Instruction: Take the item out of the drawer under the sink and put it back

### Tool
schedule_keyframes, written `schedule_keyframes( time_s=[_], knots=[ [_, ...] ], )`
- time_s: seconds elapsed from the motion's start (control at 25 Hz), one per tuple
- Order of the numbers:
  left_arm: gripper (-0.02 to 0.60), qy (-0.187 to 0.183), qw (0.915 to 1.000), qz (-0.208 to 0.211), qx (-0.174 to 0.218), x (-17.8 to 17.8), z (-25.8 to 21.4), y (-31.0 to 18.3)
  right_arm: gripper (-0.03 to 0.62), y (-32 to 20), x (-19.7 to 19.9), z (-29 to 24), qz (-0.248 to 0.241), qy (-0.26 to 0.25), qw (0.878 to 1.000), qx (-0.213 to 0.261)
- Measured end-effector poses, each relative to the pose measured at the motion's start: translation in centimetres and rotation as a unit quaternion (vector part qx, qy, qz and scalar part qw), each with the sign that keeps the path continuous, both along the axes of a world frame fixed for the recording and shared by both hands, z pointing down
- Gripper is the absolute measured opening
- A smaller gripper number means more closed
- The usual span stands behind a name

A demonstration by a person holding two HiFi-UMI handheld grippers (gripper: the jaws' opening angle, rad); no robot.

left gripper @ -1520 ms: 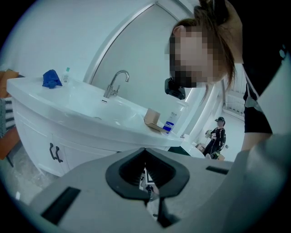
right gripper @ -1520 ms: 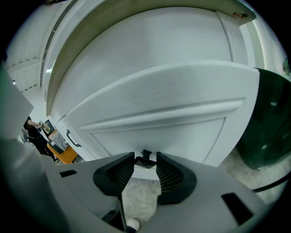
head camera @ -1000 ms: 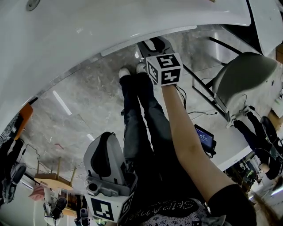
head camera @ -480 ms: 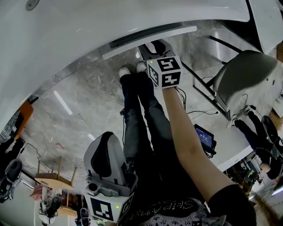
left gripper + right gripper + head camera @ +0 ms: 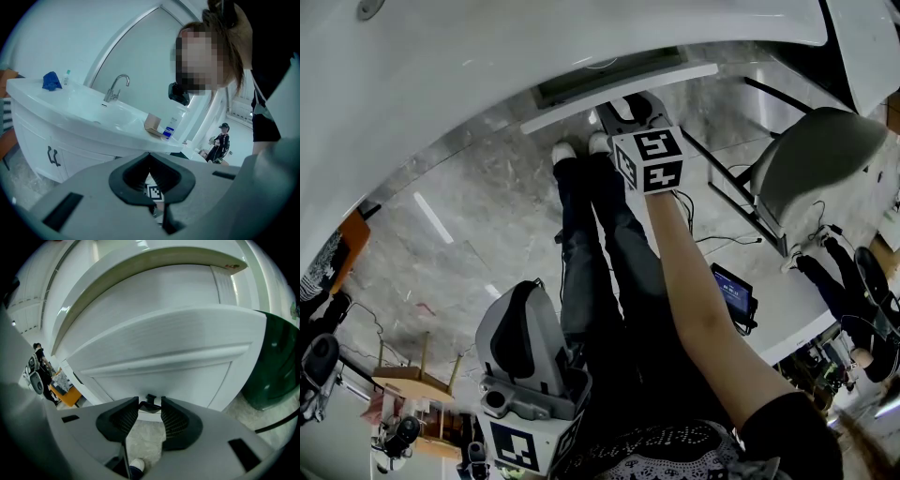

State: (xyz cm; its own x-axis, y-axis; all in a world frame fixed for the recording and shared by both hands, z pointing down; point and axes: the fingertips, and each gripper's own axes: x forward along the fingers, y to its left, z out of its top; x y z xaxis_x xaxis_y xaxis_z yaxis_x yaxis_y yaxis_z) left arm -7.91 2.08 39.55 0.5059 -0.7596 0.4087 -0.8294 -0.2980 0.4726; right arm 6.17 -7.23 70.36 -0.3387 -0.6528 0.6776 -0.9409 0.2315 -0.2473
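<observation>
Grey marble floor (image 5: 469, 216) below; our outstretched right arm's (image 5: 694, 281) right gripper (image 5: 630, 101) has jaws clamped on the white drawer's (image 5: 609, 86) small black handle (image 5: 150, 401). Our left gripper (image 5: 523, 309) hangs back, jaws together.

Grey marble floor (image 5: 459, 225), glossy, strip-light reflections. Grey chair (image 5: 820, 159) at right, beside white table (image 5: 787, 319). Wooden stool (image 5: 408, 375) lower left. Arched panel (image 5: 140, 56) on wall.

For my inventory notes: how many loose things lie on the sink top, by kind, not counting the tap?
Bottles: 2, small bottle and blue-labelled bottle
Cloths: 1, blue cloth
Boxes: 1, brown box
Total: 4
</observation>
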Motion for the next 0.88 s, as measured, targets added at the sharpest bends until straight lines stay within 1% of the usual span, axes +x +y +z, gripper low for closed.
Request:
schedule_keyframes(
  time_s=[0.24, 0.64, 0.88],
  knots=[
    [0.005, -0.002, 1.0000, -0.004, -0.002, 0.4, 0.1, -0.2, 0.155, 1.1, 0.0, 0.2, -0.002, -0.002, 1.000, -0.002],
    [0.005, 0.006, 1.0000, 0.001, 0.000, 1.5, 0.0, 0.3, 0.155, 3.5, 0.4, 0.3, -0.003, -0.003, 1.000, -0.004],
    [0.005, 0.006, 0.9999, 0.009, 0.006, 1.6, -0.2, 0.6, 0.155, 5.1, 0.3, 0.3, -0.002, -0.007, 1.000, -0.003]
  ],
)
